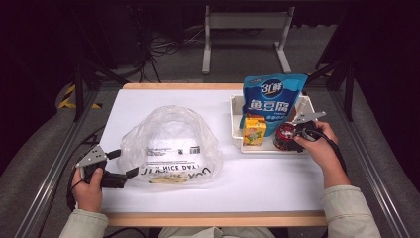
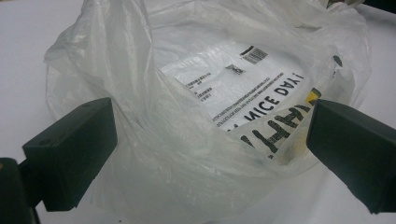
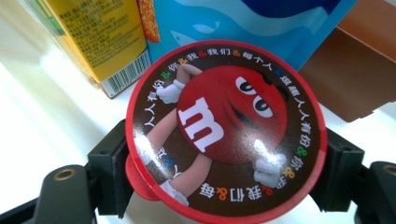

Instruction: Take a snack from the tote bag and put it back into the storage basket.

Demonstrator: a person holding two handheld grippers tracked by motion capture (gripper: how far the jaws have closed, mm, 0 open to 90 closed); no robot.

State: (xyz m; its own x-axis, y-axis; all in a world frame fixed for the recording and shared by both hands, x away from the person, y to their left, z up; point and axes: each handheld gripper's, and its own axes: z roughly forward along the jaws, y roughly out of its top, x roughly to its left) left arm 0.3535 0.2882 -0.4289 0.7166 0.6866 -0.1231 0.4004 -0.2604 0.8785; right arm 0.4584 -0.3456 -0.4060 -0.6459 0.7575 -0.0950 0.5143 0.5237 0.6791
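- On the left side of the white worktop point(image 1: 257, 183) a hand holds the left tool point(image 1: 120, 166). Its two black jaws are spread wide and grip nothing.
- A clear plastic bag point(image 1: 171, 144) lies just to the right of that tool. In the left gripper view the bag point(image 2: 210, 93) sits between the two jaws, with its crumpled edge close to them. I cannot tell if it touches them.
- The bag has black letters and a small barcode on it, and it looks puffed up and open.
- Farther right is a white tray point(image 1: 235, 130). A yellow juice box point(image 1: 254, 132) stands in it, with a big blue pouch point(image 1: 270, 96) leaning behind.
- A round red candy cup point(image 1: 285, 136) sits in the tray, right of the juice box.
- The right tool point(image 1: 297, 135) is squeezed onto this cup. In the right gripper view the cup point(image 3: 224, 130) sits between the two jaws, one pressed to each side.
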